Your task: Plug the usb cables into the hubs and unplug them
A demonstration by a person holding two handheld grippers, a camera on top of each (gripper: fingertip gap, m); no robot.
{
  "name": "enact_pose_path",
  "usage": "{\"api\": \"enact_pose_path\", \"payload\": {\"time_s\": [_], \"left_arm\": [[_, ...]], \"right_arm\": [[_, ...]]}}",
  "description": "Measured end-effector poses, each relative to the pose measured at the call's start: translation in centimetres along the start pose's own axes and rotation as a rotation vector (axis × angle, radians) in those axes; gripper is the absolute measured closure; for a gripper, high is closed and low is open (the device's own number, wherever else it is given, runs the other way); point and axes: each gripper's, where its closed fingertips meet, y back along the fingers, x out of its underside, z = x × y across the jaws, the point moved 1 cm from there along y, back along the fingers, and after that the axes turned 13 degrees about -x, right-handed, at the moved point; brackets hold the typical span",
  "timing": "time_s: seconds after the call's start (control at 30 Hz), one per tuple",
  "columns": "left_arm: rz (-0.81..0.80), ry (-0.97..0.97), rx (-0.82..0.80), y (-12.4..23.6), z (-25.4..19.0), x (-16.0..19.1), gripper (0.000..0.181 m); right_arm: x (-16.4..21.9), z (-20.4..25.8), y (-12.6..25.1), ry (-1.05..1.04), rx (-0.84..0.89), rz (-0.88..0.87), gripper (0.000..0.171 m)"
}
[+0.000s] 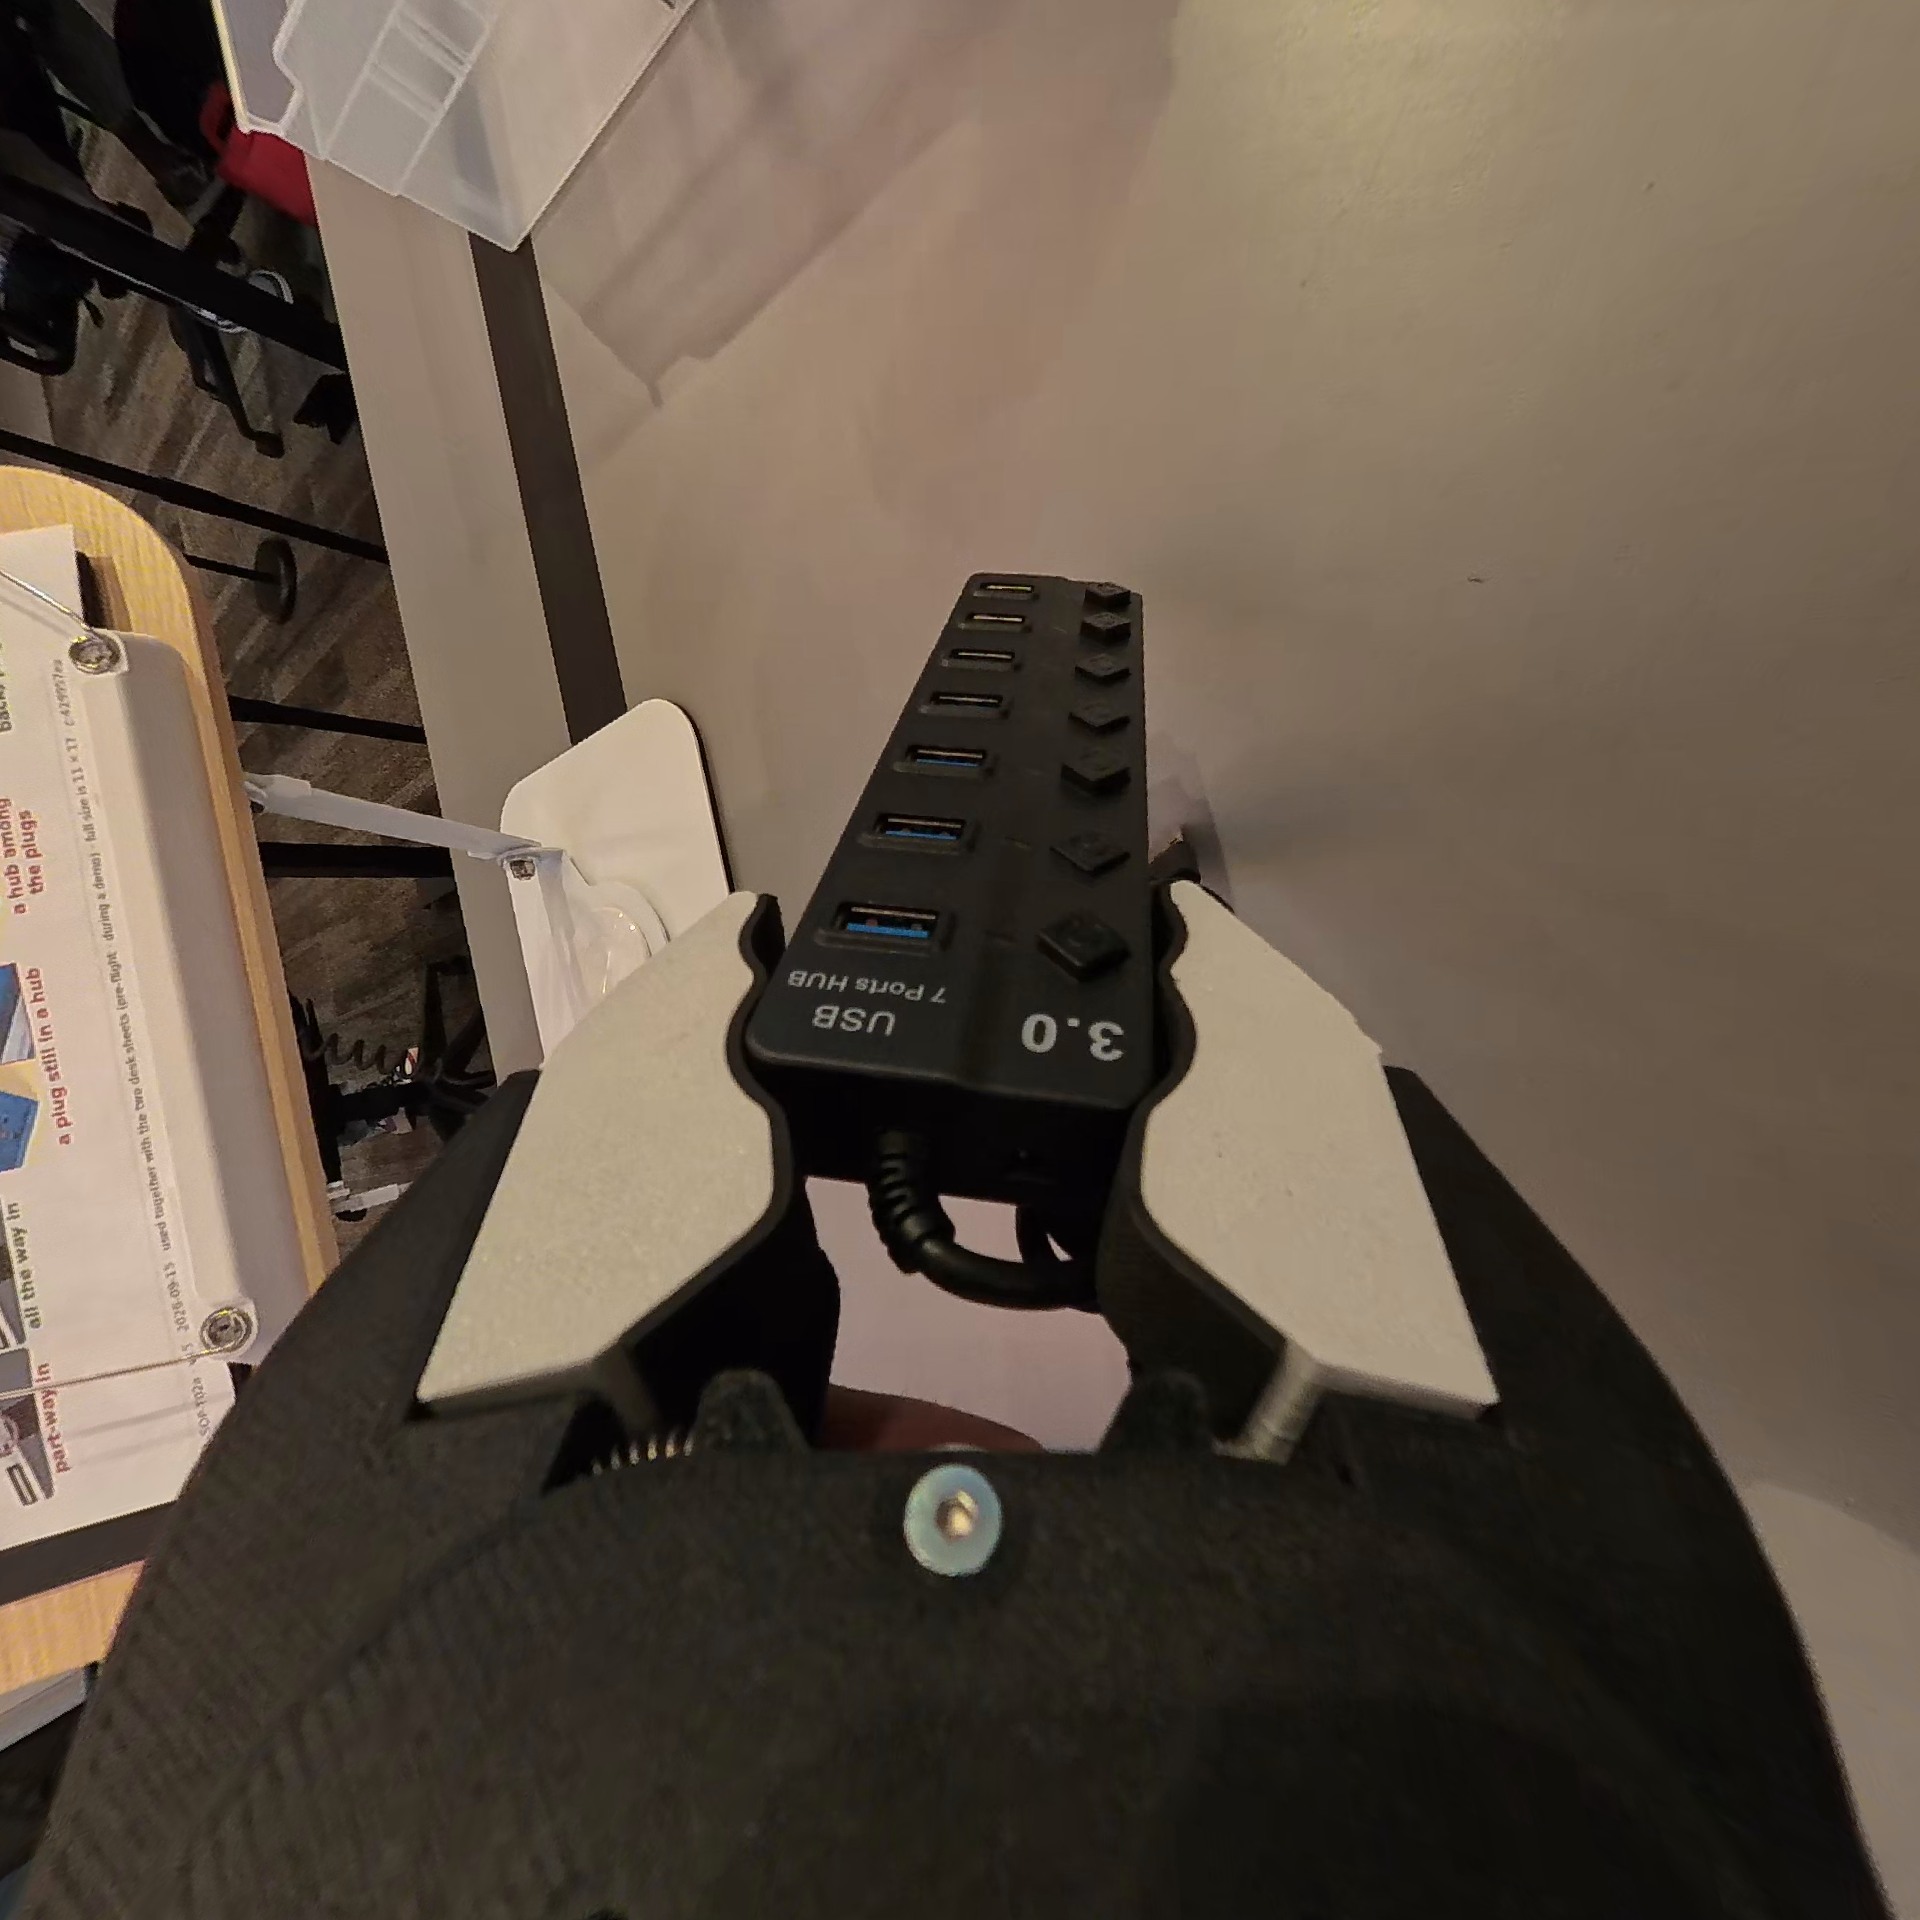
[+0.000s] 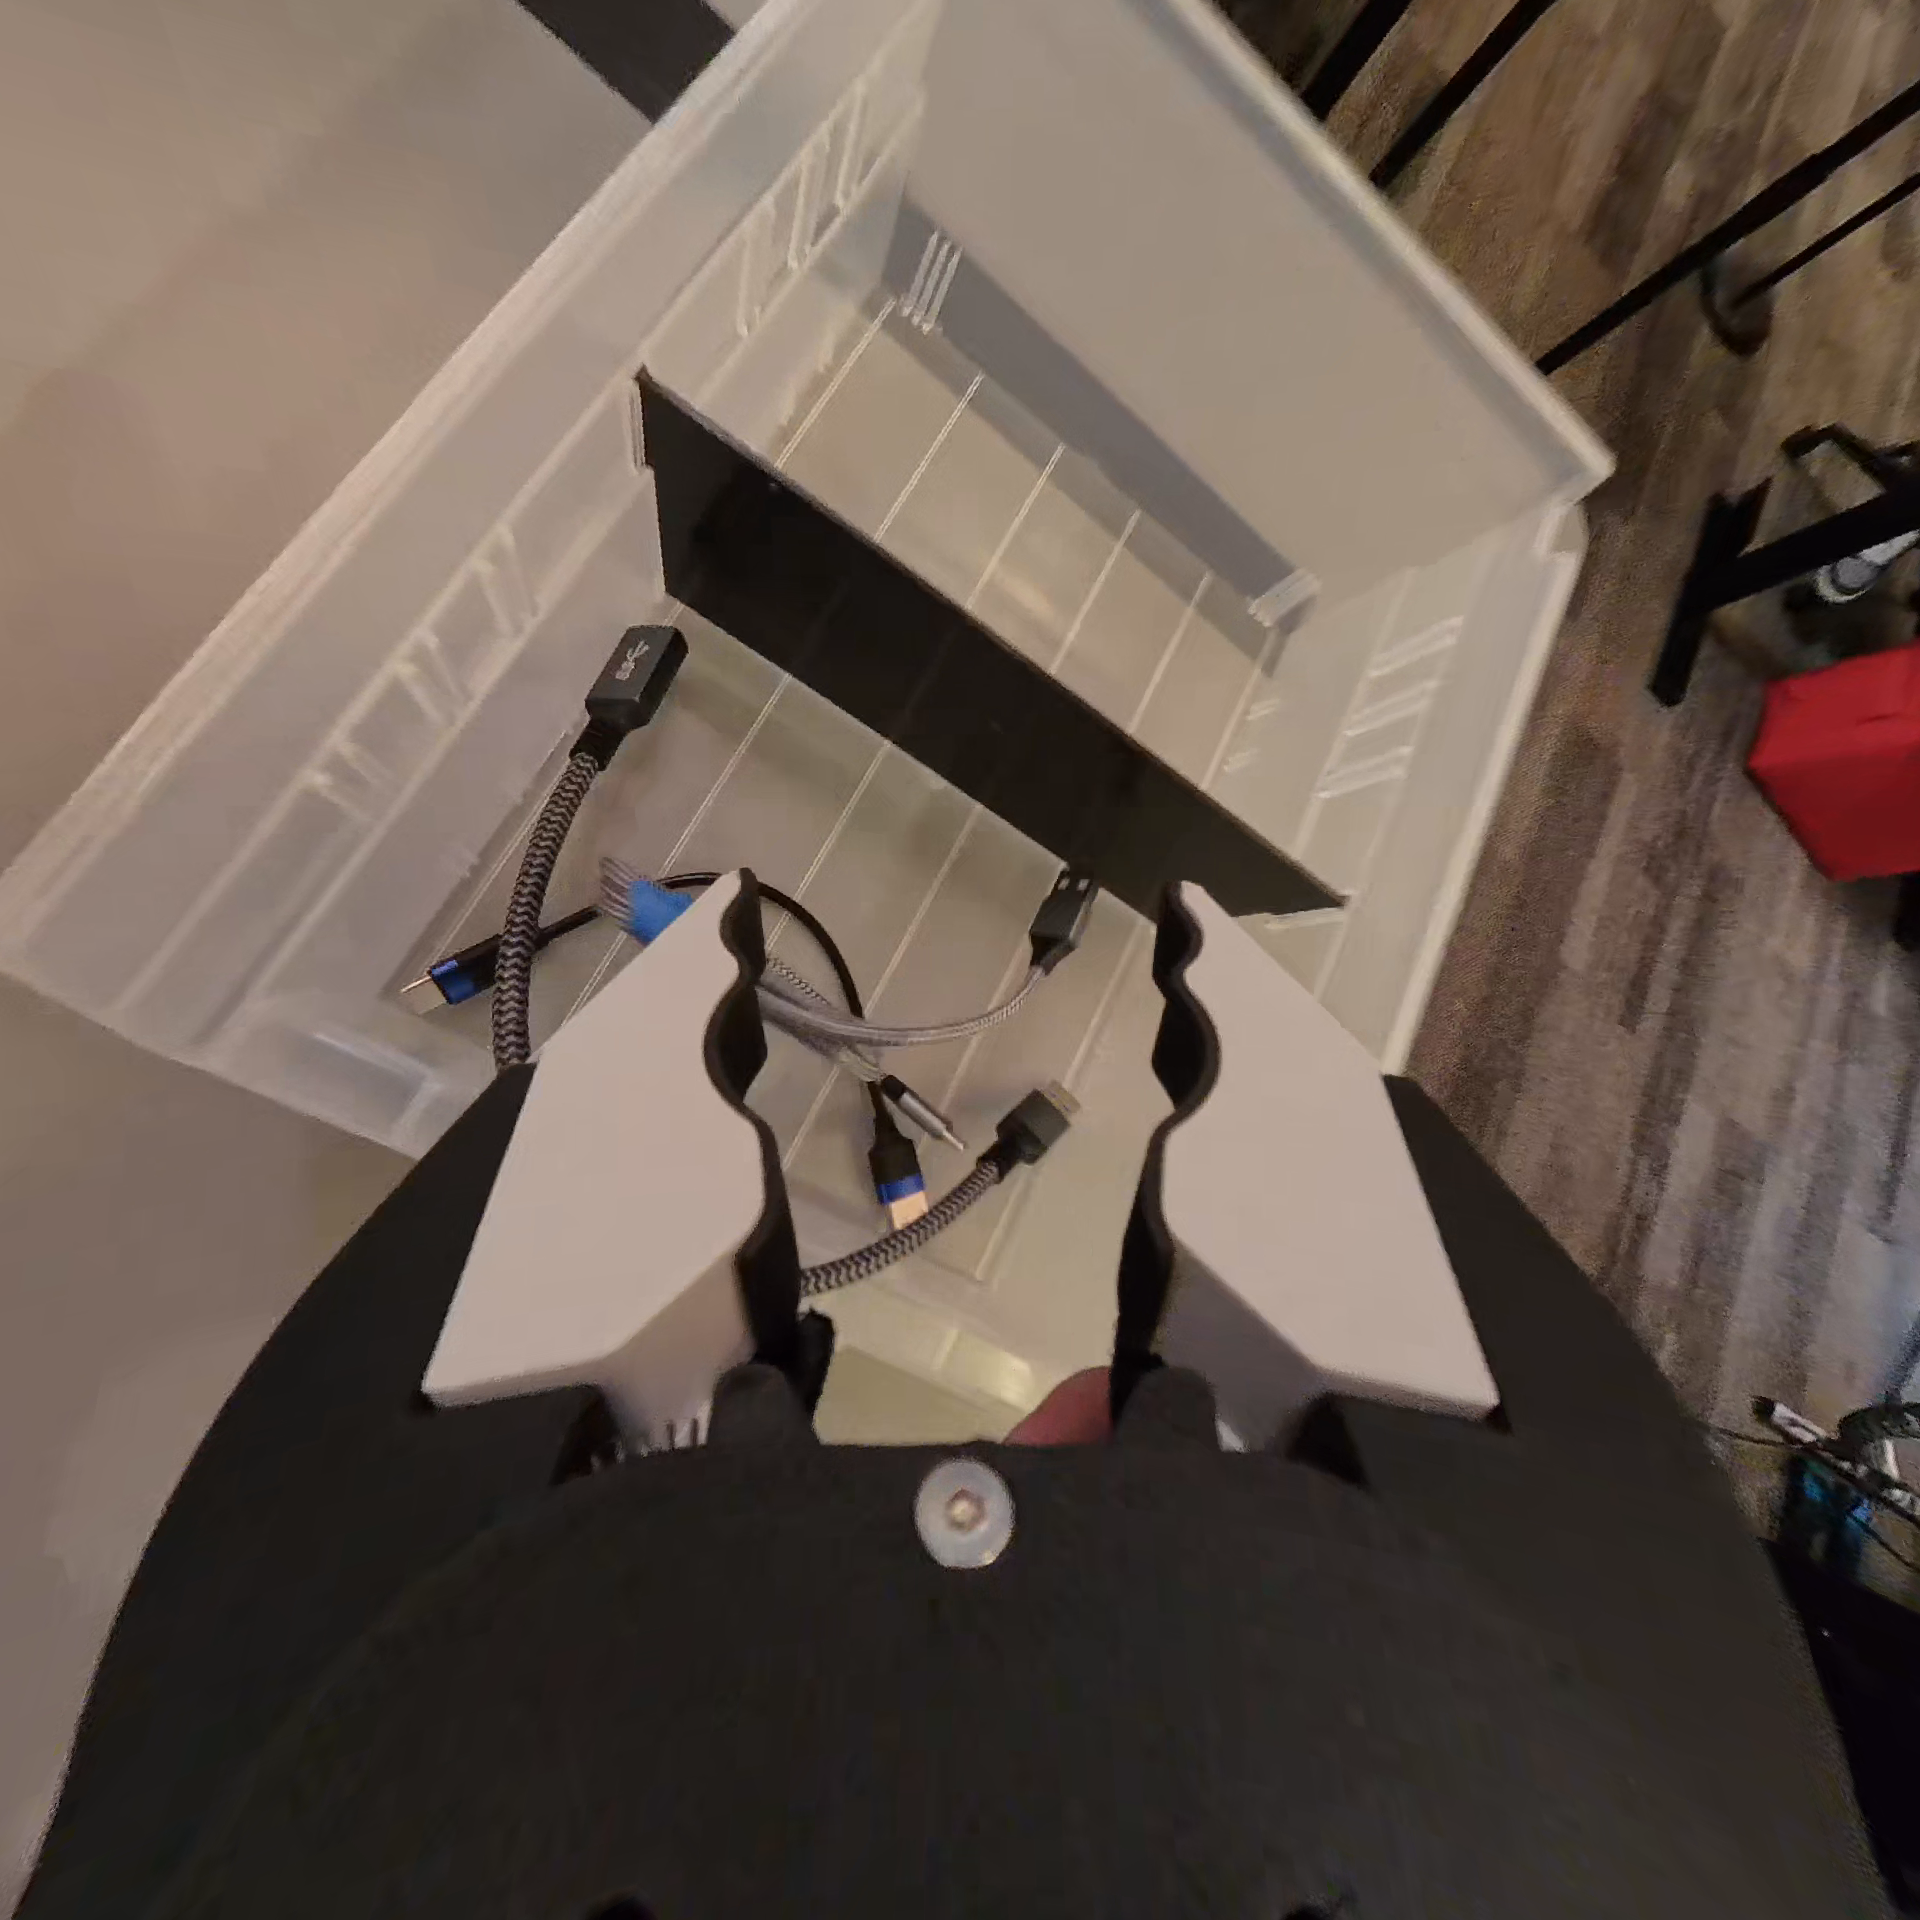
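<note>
My left gripper (image 1: 961, 914) is shut on the near end of a long black USB hub (image 1: 997, 821). The hub points away from me over the white table, with its row of empty ports and square buttons facing up. Its black cord (image 1: 935, 1236) curls under the jaws. My right gripper (image 2: 956, 914) is open and empty, hovering over the near compartment of a clear plastic bin (image 2: 312, 748). Several USB cables lie loose in that compartment: a thick braided one with a black plug (image 2: 634, 670), a grey braided one (image 2: 1060, 914), a blue-collared one (image 2: 894, 1184).
A black divider (image 2: 935, 665) splits the bin; the far compartment holds nothing. The bin also shows at the top left of the left wrist view (image 1: 436, 94). A wooden board with a printed instruction sheet (image 1: 94, 1039) and a white stand (image 1: 623, 821) are at the left. The floor lies beyond the table edge. Spacing between my two grippers at the tips: around 50 centimeters.
</note>
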Motion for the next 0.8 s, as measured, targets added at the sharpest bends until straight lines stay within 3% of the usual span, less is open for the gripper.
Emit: {"api": "enact_pose_path", "payload": {"time_s": [0.13,0.3,0.43,0.5,0.57,0.8], "left_arm": [[-0.004,0.003,-0.004,0.0,0.1,0.0,0.114],[-0.012,0.004,-0.012,0.2,0.2,-0.2,0.114],[-0.013,0.008,-0.009,0.3,0.2,-0.3,0.114],[-0.016,0.008,-0.014,0.5,0.2,-0.3,0.114],[-0.024,0.01,-0.021,0.7,0.4,-0.4,0.114],[-0.057,0.011,-0.039,1.7,0.8,-1.1,0.114]], "right_arm": [[-3.8,1.4,3.5,0.085,0.047,-0.119,0.1],[-12.3,12.4,4.4,0.362,-0.072,-0.296,0.1],[-17.5,25.0,2.3,0.539,-0.296,-0.427,0.1],[-18.6,30.0,0.3,0.625,-0.344,-0.433,0.103],[-19.0,33.9,-2.0,0.671,-0.398,-0.415,0.095],[-20.7,37.8,-8.6,0.659,-0.358,-0.408,0.084]]}}
